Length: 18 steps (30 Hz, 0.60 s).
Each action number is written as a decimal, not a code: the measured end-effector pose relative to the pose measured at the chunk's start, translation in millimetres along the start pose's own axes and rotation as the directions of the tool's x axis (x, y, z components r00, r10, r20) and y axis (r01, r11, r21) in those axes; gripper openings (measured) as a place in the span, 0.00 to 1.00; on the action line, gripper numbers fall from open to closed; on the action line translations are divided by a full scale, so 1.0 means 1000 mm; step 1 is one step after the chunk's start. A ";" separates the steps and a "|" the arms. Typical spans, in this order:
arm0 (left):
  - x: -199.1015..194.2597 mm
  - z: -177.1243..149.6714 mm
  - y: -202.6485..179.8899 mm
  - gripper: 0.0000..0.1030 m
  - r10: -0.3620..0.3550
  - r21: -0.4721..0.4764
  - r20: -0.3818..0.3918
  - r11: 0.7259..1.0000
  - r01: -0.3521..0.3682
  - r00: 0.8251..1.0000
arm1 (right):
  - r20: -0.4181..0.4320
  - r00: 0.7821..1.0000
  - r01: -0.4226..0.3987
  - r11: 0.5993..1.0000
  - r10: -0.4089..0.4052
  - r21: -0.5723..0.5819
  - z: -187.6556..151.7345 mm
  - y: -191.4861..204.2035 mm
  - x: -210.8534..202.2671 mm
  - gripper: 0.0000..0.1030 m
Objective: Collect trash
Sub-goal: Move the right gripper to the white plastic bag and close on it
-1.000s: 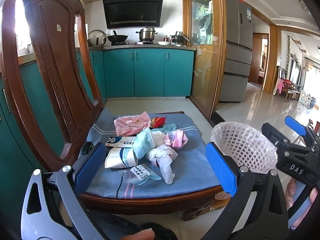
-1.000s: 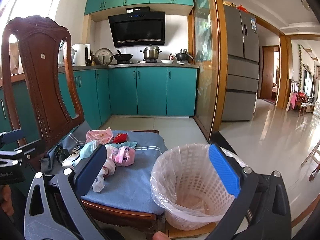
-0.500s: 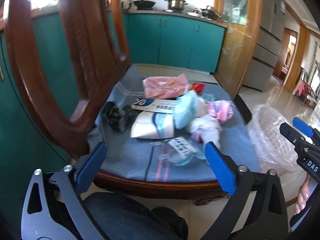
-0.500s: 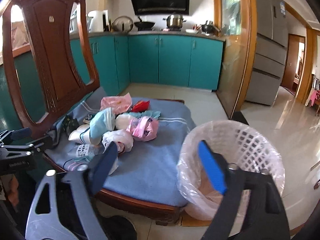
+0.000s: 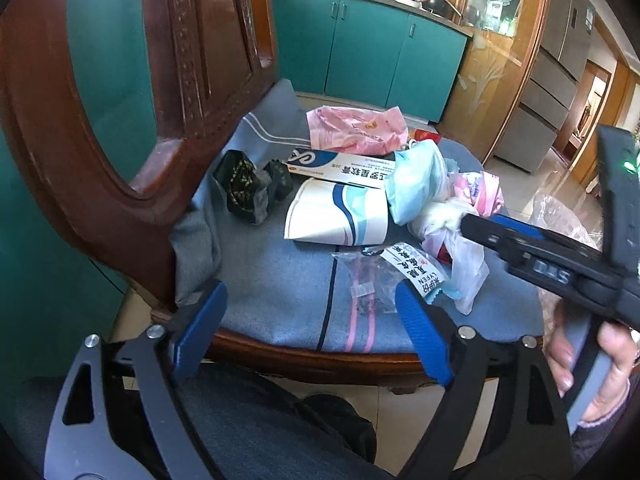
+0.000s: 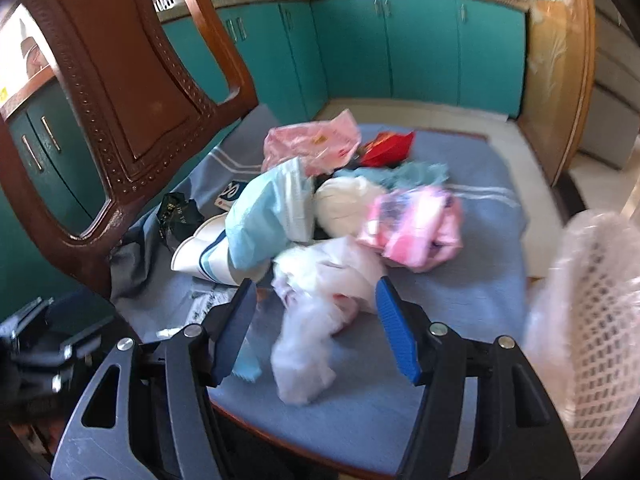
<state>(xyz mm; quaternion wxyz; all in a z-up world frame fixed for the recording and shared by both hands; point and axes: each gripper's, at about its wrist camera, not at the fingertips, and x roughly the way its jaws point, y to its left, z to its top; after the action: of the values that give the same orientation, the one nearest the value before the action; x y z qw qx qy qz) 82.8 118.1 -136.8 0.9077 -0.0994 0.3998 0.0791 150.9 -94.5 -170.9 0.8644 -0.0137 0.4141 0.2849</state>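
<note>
A pile of trash lies on the blue cushion [image 5: 280,280] of a wooden chair: a pink bag [image 5: 356,130], a white and blue box [image 5: 340,164], a white paper cup [image 5: 336,214], a black wrapper [image 5: 246,188], a clear labelled bag [image 5: 380,280] and a white plastic bag [image 6: 320,292]. My left gripper [image 5: 312,332] is open over the cushion's front edge, just before the clear bag. My right gripper [image 6: 316,332] is open, with the white plastic bag between its fingers. The lined white basket [image 6: 592,320] stands right of the chair.
The carved wooden chair back [image 5: 132,80] rises at the left, close to my left gripper. Teal kitchen cabinets [image 5: 360,48] stand behind, with a fridge [image 5: 560,60] at the far right. The right gripper's body [image 5: 540,264] crosses the left wrist view at the right.
Both grippers have moved forward and down toward the trash on the cushion. My right gripper has swung left from the basket and now straddles the white plastic bag.
</note>
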 end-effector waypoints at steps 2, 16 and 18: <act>0.003 0.000 0.000 0.86 -0.002 -0.002 0.000 1.000 0.002 1.000 | -0.016 1.000 0.023 1.000 -0.024 -0.018 0.002 0.001 0.008 0.61; 0.030 0.009 -0.030 0.95 -0.066 0.029 -0.063 0.997 0.068 0.996 | -0.048 0.998 0.032 0.999 -0.032 -0.001 -0.017 -0.028 -0.025 0.25; 0.039 0.012 -0.040 0.95 -0.065 0.043 -0.082 0.997 0.069 0.994 | -0.051 0.998 0.032 0.999 -0.032 0.009 -0.020 -0.033 -0.031 0.25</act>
<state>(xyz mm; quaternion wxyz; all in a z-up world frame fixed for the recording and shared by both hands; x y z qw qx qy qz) 126.9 84.8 -153.0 0.8951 -0.0951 0.4342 0.0352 138.1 -142.0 -169.0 0.8581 -0.0233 0.4372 0.2684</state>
